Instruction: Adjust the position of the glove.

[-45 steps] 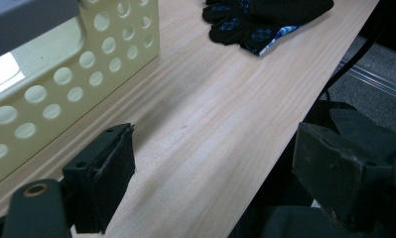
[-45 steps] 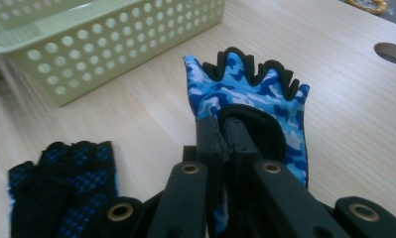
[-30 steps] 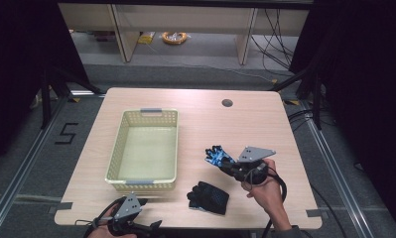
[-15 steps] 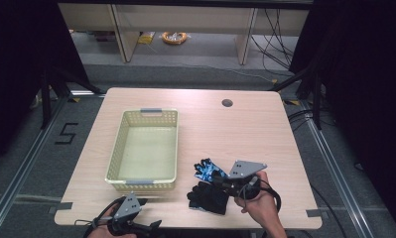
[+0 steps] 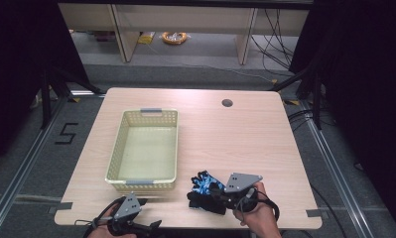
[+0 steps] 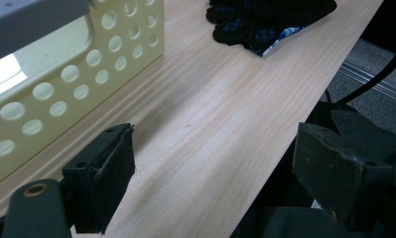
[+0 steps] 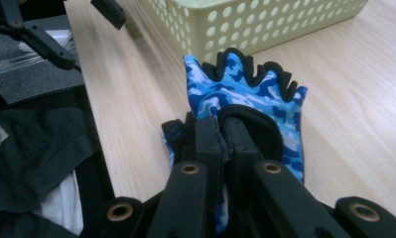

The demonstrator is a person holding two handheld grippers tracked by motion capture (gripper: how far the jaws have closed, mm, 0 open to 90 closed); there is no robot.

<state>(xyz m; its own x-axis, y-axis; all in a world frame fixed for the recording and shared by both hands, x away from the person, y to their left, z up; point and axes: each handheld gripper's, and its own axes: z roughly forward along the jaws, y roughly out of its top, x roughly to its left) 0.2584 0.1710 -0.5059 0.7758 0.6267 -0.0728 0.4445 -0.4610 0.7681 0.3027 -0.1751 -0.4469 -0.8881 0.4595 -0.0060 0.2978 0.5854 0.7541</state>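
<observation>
At the table's near edge, the left gripper rests low with its 2 jaws spread wide and nothing between them; in the left gripper view only bare wood lies in the gap. Just right of it, the right gripper has its jaws pressed together on the cuff of a blue camouflage glove (black trim along the finger openings). That glove sits on top of a black glove lying on the wooden table, near the front edge. Farther back and to the left stands a pale yellow perforated basket, close to both gloves but not touching them.
</observation>
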